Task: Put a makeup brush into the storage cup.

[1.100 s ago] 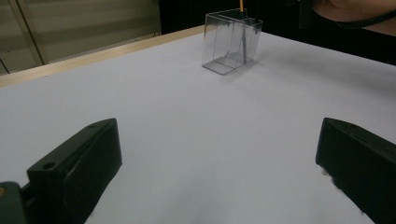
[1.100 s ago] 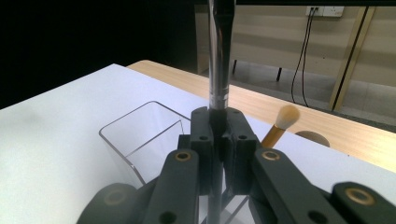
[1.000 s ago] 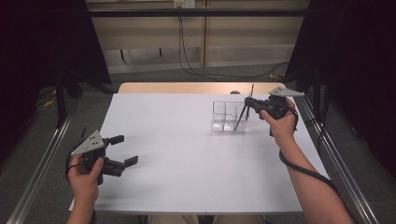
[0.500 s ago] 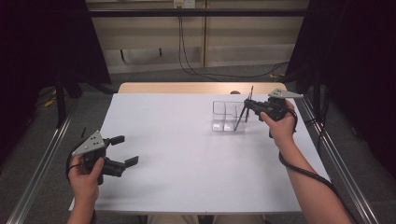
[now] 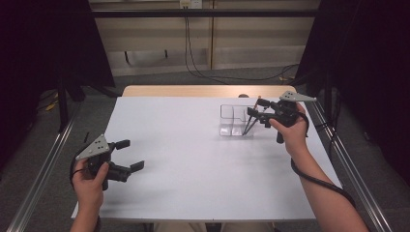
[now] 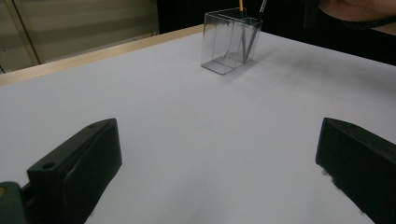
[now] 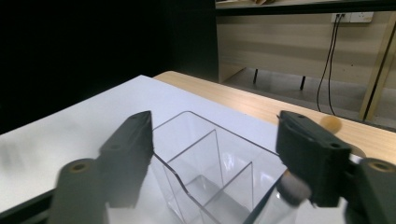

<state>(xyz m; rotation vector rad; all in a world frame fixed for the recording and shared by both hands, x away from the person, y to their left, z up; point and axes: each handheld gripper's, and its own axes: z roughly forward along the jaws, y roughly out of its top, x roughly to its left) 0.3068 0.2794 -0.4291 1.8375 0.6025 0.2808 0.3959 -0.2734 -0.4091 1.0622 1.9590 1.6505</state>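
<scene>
Two hand-held tools over a white surface, a clear organiser at the far right.

Nearest, the left tool point(image 5: 129, 155) hovers low at the surface's point(image 5: 193, 159) front left, jaws spread wide, holding nothing. Farther off, the right tool point(image 5: 255, 110) sits just above the clear divided organiser point(image 5: 232, 121), jaws apart; thin pens point(image 5: 249, 124) lean inside it.

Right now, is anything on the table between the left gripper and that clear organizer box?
Nothing visible is. The white table lies bare between the open left gripper and the clear organizer. The right gripper hovers over the organizer's far side.
</scene>
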